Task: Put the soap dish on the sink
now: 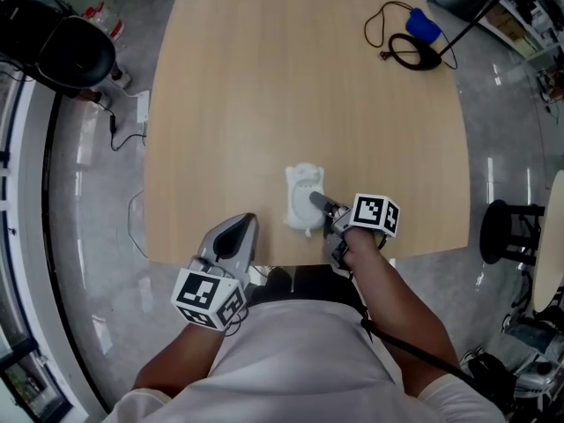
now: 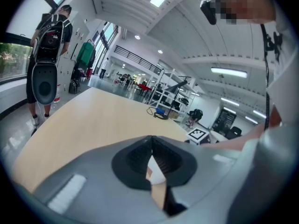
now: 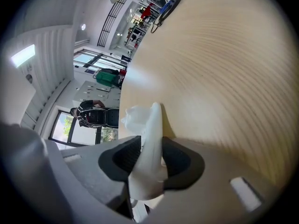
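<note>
Clad in a white short-sleeved shirt, with a thin black cable trailing back along the right arm. In each hand a smooth grey moulded tool: the left gripper broad, rounded and tapering to a point, with black ribbed pads sunk in a dark oval recess and a pale rectangular patch on the shell; the right gripper of the same grey make, with the same ribbed pads. Topped each with a white block printed with black square markers, the left cube and the right cube.
</note>
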A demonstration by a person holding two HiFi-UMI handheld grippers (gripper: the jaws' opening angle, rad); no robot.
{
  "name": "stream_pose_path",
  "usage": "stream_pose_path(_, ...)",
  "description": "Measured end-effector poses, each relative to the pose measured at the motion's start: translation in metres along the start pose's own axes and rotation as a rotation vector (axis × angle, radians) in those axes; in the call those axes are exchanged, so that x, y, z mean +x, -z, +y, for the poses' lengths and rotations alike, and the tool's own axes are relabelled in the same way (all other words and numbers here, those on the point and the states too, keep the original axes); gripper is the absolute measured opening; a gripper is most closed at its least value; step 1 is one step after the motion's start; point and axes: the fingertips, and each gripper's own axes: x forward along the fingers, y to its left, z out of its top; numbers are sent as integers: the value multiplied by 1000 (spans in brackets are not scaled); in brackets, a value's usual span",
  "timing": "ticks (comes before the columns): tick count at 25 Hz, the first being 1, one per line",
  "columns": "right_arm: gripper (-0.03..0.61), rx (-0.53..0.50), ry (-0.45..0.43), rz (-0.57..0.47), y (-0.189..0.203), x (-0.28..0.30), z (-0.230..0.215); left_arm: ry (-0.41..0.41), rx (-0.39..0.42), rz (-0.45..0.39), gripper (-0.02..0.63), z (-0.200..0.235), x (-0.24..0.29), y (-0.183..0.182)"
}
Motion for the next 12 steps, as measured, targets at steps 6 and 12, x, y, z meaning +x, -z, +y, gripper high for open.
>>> stream_pose_path(6, 147, -31, 23, 5, -5, 4, -1, 13, -4, 13, 6, 1, 3, -1)
stream_pose_path(12, 149, -129, 99, -41, -19, -5, -3, 6, 0, -5, 6, 8, -4, -9)
